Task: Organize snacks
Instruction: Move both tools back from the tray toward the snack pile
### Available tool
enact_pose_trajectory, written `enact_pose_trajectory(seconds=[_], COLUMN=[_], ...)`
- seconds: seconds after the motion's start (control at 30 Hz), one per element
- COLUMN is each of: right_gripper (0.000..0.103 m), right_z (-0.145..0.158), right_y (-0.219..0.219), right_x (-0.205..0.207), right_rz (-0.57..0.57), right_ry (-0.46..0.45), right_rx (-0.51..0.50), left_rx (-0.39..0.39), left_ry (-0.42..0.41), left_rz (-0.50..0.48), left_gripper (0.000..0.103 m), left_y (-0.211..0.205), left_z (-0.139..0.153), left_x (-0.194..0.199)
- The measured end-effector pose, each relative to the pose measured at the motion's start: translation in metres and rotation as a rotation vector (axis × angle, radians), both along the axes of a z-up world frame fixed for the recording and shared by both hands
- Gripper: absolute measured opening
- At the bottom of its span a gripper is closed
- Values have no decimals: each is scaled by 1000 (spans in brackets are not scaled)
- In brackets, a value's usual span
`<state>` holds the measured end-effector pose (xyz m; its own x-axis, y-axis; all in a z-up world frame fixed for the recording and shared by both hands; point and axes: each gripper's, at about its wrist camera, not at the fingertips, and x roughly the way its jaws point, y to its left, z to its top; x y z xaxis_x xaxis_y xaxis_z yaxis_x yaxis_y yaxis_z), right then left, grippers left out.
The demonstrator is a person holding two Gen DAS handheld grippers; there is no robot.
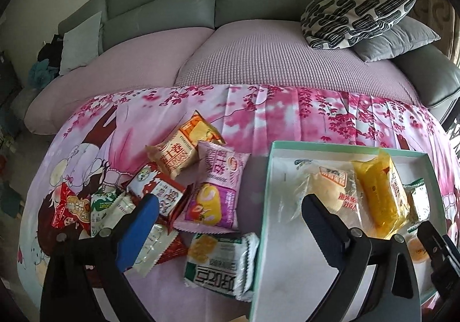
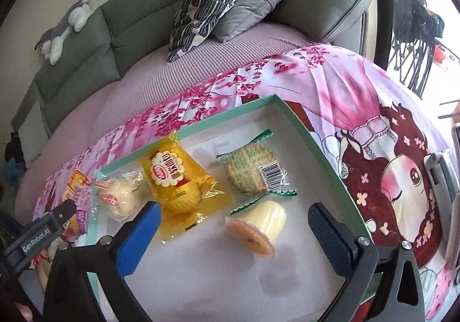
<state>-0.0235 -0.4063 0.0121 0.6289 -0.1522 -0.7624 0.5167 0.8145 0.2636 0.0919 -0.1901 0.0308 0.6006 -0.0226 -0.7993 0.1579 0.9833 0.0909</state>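
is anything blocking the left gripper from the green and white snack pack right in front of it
Nothing visible does. The left gripper is open, and the green and white snack pack lies uncovered on the cloth between its fingers, beside the box wall. The purple pack lies just beyond it.

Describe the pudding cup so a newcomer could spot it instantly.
Find the shallow mint-rimmed box on the pink floral cloth. Inside, nearest the right gripper, the pudding cup lies tipped on its side, lid facing the camera. It is the only rigid cup; its neighbours are all flat plastic-wrapped cakes.
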Motion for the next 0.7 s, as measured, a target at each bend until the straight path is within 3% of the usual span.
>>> enact_pose_trajectory(seconds=[0.37,0.7], right_gripper=[103,103], right_z=[7,16], right_y=[33,70], right_x=[14,25], right_rz=[77,138], right_ry=[23,-24], right_rx=[-78,-80], left_rx=[31,38], left_ry=[17,21], left_rz=[-1,94], left_gripper=[99,99], left_y=[34,86], left_z=[2,-2], left_x=[-5,-5])
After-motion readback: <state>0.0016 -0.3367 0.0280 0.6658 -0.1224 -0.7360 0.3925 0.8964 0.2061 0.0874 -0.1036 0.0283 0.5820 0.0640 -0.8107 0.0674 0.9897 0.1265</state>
